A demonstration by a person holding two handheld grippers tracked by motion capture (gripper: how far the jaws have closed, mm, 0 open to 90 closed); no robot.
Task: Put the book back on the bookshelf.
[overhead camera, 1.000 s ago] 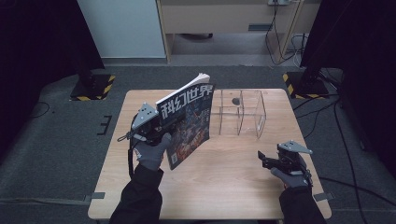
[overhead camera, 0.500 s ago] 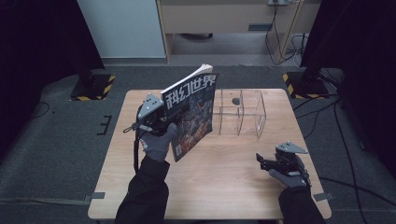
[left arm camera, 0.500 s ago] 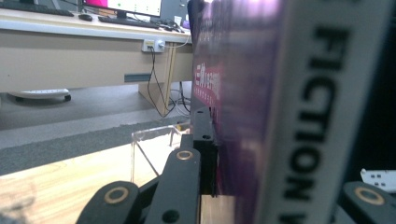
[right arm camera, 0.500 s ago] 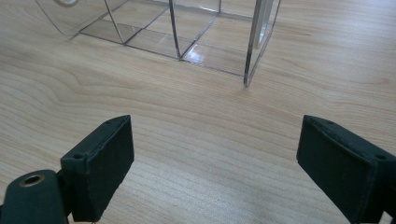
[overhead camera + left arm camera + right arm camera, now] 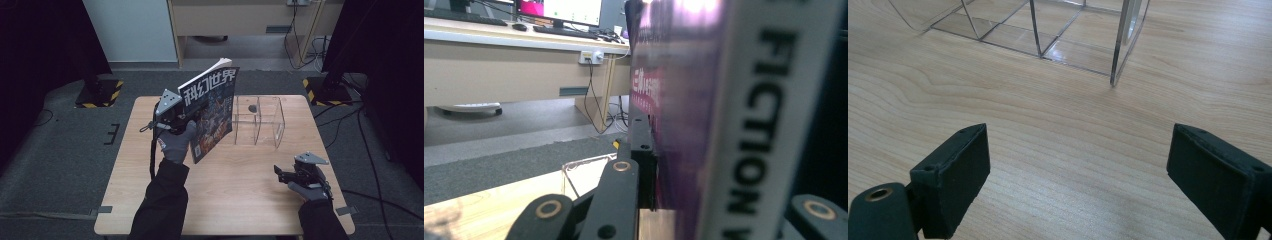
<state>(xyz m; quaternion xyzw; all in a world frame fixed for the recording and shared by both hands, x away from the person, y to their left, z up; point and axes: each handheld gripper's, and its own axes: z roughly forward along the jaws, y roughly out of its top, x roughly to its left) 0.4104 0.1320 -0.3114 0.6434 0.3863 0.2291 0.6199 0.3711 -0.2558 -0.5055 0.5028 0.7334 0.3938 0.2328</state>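
grey carpet surrounds a light wooden desk (image 5: 235, 200); dark curtains hang at both sides, and a pale cabinet and a white panel stand beyond the far edge. two black bases with yellow-black hazard stripes sit on the floor near the far corners.

left gripper (image 5: 186, 125): held up above the left half of the desk, clenched on a magazine (image 5: 212, 112). magazine stands upright and slightly tilted, clear of the desk surface, cover with large white characters facing the person's side, page edges showing along the top. gloved left hand (image 5: 176, 142) wraps the gripper body; grey three-cornered plate on top; cable trails down toward the sleeve. in the left gripper view the magazine (image 5: 704, 120) sits edge-on between the jaws, its white spine with black lettering close to the lens, one jaw pressed flat against the cover.

clear acrylic organizer (image 5: 259, 121): on the desk just right of the magazine, toward the far side, divided into compartments, a small dark object inside one of the far ones. in the right gripper view its near corner and base panels (image 5: 1083, 45) show ahead of the jaws.

right gripper (image 5: 287, 176): low over the near right part of the desk, well apart from the organizer, released; jaws wide with bare wood between them.
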